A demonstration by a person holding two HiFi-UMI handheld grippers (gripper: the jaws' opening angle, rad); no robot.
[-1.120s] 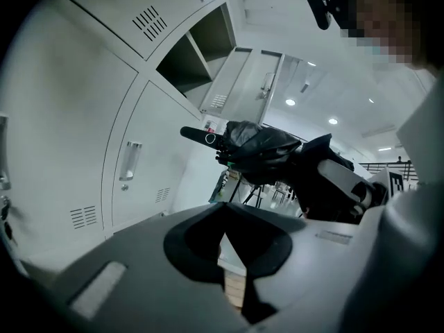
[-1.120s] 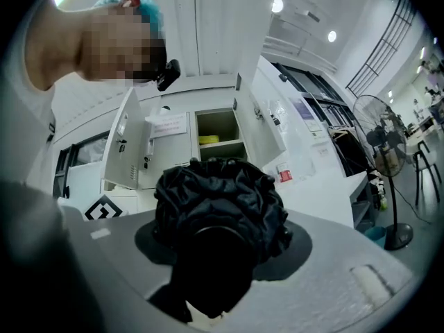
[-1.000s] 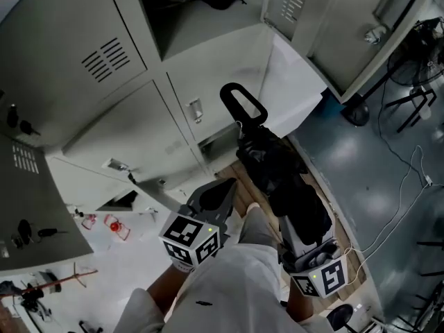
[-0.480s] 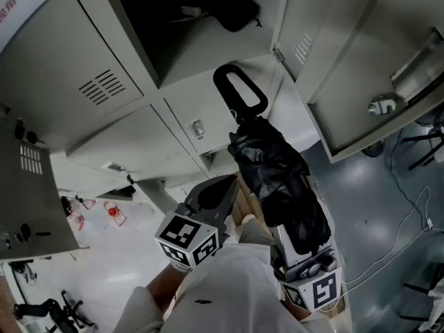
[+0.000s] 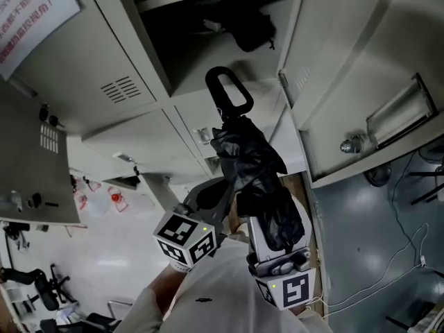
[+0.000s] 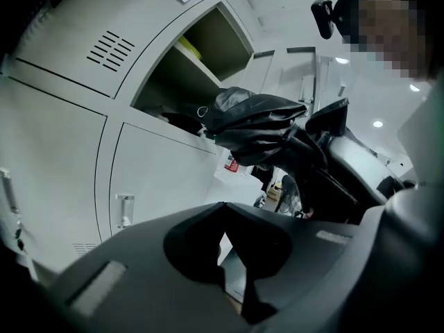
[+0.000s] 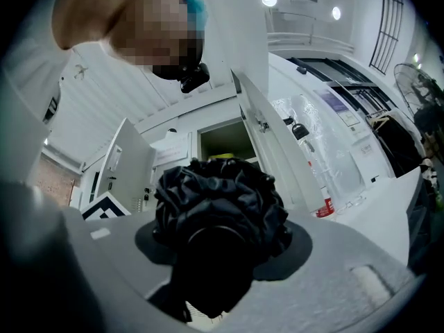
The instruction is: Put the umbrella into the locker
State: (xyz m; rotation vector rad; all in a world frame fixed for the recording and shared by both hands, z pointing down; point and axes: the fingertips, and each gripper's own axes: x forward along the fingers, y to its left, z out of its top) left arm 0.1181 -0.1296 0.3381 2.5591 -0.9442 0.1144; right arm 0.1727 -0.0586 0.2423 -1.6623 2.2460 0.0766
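Note:
A folded black umbrella points its loop handle up at the open upper locker compartment. My right gripper is shut on the umbrella's lower end, and its crumpled fabric fills the space between the jaws. The open compartment shows straight beyond it. My left gripper hovers just left of the umbrella, apart from it, jaws together and empty. In the left gripper view the umbrella crosses in front of the compartment.
A black bag lies inside the open compartment. Its door swings out to the right, with a latch. Shut locker doors sit below and to the left. A paper notice hangs upper left. Cables trail on the floor.
Both grippers and the umbrella have risen, and the handle now reaches the open compartment's lower edge. The head view has tilted upward, showing more of the locker's inside.

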